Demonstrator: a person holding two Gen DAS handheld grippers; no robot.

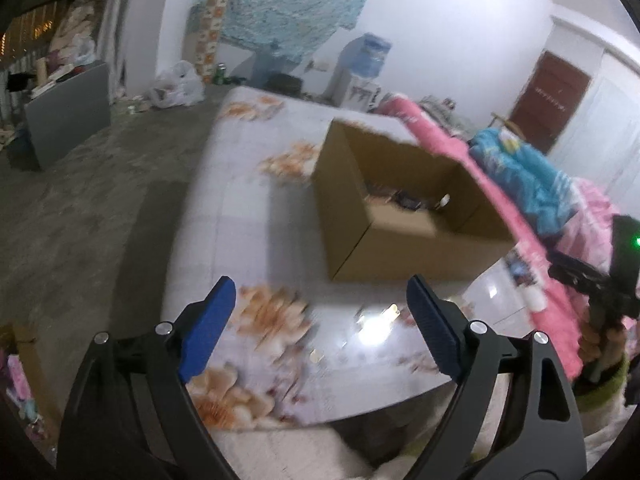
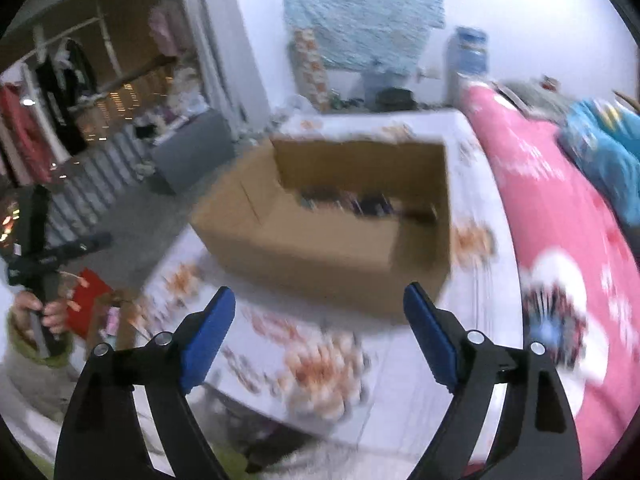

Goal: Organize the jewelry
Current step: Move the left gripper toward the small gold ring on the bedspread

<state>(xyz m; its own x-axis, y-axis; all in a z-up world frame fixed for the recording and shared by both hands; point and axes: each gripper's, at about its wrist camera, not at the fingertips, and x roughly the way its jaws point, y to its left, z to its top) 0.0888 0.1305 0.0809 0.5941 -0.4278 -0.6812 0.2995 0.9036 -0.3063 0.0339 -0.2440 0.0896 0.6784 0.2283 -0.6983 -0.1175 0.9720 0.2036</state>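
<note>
An open cardboard box (image 1: 400, 256) stands on a white floral table top (image 1: 248, 208). Small dark items (image 1: 408, 200) lie blurred on its floor. The box also shows in the right wrist view (image 2: 320, 248), with dark items (image 2: 360, 204) inside. My left gripper (image 1: 320, 292) is open and empty, held above the near part of the table, short of the box. My right gripper (image 2: 320, 300) is open and empty, above the table just in front of the box. A few small shiny pieces (image 1: 384, 314) lie on the table near a bright glare.
A pink blanket (image 2: 560, 208) and a blue cloth (image 1: 520, 176) lie to the right of the box. The right gripper's handle and hand (image 1: 600, 292) show at the left view's right edge. A grey cabinet (image 1: 68, 120) stands on the floor to the left.
</note>
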